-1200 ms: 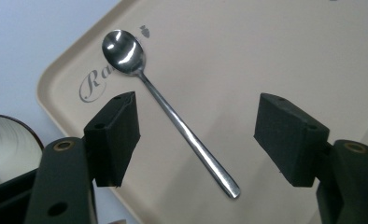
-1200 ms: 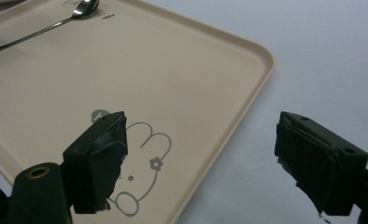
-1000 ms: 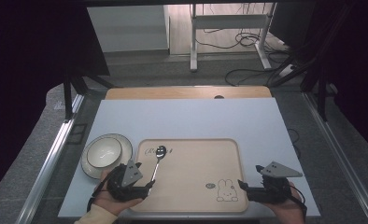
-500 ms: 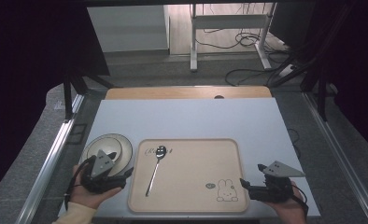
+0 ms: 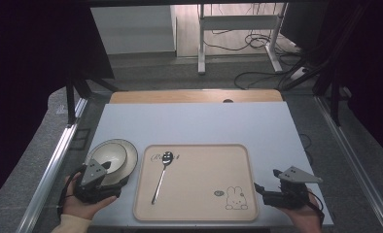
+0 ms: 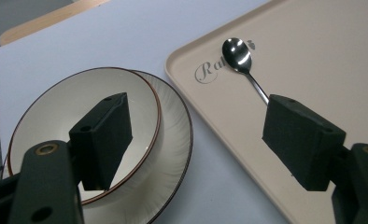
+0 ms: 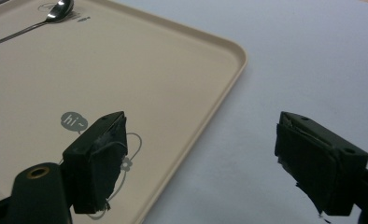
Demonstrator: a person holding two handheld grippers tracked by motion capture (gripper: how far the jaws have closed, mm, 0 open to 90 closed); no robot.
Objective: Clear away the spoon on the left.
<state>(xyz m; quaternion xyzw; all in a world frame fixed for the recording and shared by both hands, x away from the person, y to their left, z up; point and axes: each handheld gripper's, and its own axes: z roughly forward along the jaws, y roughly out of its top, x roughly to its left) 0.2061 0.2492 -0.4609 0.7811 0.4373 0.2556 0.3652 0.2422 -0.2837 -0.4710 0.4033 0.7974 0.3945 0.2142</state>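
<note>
The pale table [image 5: 199,124] carries a beige tray [image 5: 199,204] and stacked plates [image 5: 129,160].

**Around the counter: what we see beyond the work**

We see a pale blue-white counter [image 5: 194,126], its far half bare. Along its far edge runs a wooden strip [image 5: 180,96], with a small dark round mark [image 5: 227,101] on it near the middle. A metal rail [image 5: 58,160] flanks the counter on the left and another rail [image 5: 347,145] on the right, both slanting toward the back. Beyond the counter we make out a grey floor [image 5: 180,73]. On it stands a white metal frame [image 5: 200,48], and black cables [image 5: 257,77] loop just beside its legs. A white panel [image 5: 131,29] stands left of the frame. Dark screens [image 5: 43,43] close off both sides.
</note>
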